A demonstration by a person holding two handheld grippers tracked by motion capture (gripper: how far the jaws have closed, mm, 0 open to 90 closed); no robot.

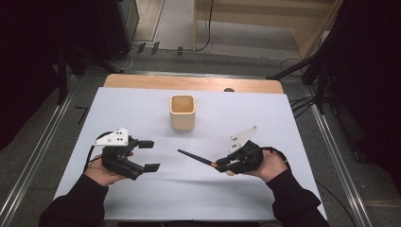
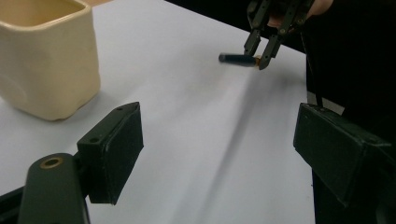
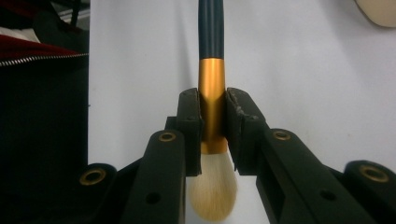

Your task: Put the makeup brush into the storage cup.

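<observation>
A makeup brush [image 3: 211, 88] with a dark handle, gold ferrule and pale bristles is clamped by its ferrule in my right gripper [image 3: 212, 119], which is shut on it. In the high view the brush [image 1: 195, 158] points up and left from my right gripper [image 1: 222, 164] at the right of the white sheet. My left gripper [image 1: 147, 155] hovers at the left, jaws wide open and empty. From the left gripper view, the open left gripper [image 2: 219, 149] faces the brush [image 2: 238, 59] and the right gripper holding it.
A cream square cup [image 1: 182, 112] stands upright on the white sheet [image 1: 142, 109], beyond both grippers; it also appears in the left gripper view [image 2: 46, 60]. The wooden table edge [image 1: 142, 82] shows at the back. Cables and metal rails lie on the floor around.
</observation>
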